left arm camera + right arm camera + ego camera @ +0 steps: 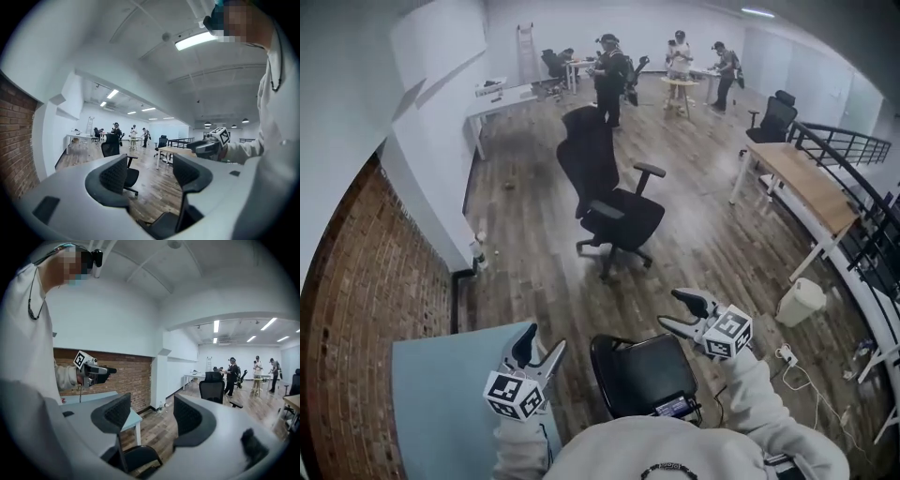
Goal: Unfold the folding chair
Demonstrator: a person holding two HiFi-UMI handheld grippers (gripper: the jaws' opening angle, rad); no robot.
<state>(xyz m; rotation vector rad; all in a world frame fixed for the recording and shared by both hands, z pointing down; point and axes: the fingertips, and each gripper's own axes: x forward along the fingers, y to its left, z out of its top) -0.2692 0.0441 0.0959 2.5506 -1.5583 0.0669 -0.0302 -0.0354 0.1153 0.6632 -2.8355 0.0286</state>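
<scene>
- Jaws of the left gripper (539, 349) are standing apart, grasping nothing; only open room is showing between them.
- The right gripper (668, 307) is likewise holding its jaws released and empty.
- The folding chair (642, 373) is sitting on the floor near the person, low between the two grippers, its black seat facing up.
- Both grippers are pointing out across the room, passing over the chair rather than aiming down at it.
- The right gripper is hovering over the seat's far right corner and appearing nearer; the left gripper is hanging left of the frame, above the table (441, 394).
- A grasp is probably calling for a downward reach.
</scene>
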